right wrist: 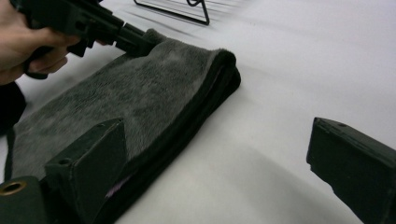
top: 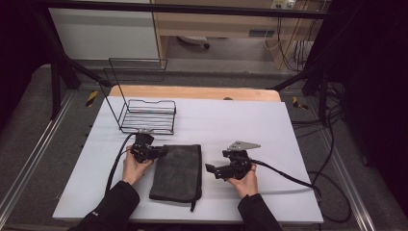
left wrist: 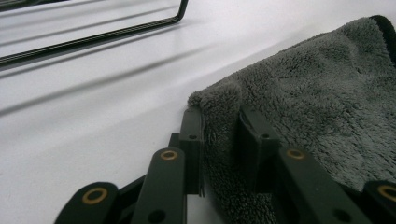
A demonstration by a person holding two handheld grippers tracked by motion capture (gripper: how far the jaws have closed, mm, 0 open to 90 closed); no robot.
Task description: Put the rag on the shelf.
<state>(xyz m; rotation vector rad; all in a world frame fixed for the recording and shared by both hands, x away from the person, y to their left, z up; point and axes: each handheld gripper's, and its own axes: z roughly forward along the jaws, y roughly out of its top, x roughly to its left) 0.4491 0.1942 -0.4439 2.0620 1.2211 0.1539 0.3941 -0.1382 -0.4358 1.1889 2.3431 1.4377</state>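
— Where's the towel (top: pixel 177 171)?
— Folded, dark grey, lying flat on the white worktop (top: pixel 250 120), near the front edge, between the person's two hands.
— And the left gripper (left wrist: pixel 219 135)?
— Down at the towel's far left corner. Its fingers (left wrist: pixel 192 140) sit either side of that corner, a fold of the pile bunched up between them; they look pinched on it, drawn in narrow.
— The right one?
— The right gripper (right wrist: pixel 219 172) is low over the worktop, just beside the towel's right edge. Its fingers (right wrist: pixel 88 158) stand wide apart: one lies against the towel's thick folded edge, the other over bare worktop. It grips nothing.
— Anything else up there?
— A black wire basket (top: pixel 146 115) farther back on the left, just beyond the left hand (top: pixel 134 166), well apart from the right hand (top: pixel 244 182).
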